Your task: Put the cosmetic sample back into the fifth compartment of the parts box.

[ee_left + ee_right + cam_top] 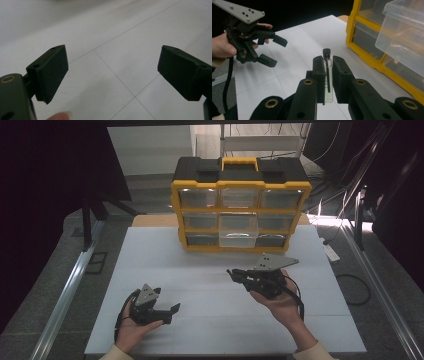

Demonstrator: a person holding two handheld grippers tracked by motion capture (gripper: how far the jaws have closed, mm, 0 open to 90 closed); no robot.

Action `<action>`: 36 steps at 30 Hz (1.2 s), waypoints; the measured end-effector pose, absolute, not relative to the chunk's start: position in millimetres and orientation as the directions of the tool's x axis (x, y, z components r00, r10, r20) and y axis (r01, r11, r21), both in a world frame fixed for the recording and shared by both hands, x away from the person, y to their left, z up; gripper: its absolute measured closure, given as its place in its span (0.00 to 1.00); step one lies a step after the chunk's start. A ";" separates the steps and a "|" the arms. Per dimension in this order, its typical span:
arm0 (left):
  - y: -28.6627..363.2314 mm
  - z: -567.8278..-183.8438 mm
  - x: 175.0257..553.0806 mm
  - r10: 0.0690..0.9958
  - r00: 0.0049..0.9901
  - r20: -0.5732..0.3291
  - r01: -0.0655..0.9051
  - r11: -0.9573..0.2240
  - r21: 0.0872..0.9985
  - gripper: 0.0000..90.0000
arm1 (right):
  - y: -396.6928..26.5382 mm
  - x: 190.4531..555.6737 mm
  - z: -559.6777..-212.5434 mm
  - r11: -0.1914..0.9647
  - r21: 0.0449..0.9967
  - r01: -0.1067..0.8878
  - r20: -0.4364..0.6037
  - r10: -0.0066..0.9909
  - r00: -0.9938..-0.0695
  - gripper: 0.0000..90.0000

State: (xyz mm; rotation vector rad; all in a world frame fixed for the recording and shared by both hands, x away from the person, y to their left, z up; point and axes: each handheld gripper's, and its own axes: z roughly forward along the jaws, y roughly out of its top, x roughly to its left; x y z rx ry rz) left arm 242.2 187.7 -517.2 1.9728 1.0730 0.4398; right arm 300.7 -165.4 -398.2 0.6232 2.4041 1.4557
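The right gripper (pixel 328 75) is clamped on a small vial (pixel 327 75), black cap up, its long axis running along the jaws. The pulled-out drawer (pixel 402 37) of the organiser (pixel 240 210) lies just beside it, so this hand is nearer. The left gripper (pixel 112 72) hangs spread and empty over the table (pixel 200 270).

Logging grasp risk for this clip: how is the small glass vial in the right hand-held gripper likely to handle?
The vial looks like thin clear glass, so it is probably fragile under hard squeezing. Its smooth, narrow body may slip between the right hand-held gripper pads. Slim and round with a small black cap, it would likely tip or roll if set on the white table.
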 end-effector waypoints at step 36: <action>189.6 -516.9 242.6 0.816 0.569 -0.104 0.532 -0.269 0.803 0.11 | -167.7 328.8 -366.3 0.291 0.937 0.192 0.009 0.532 -0.847 0.90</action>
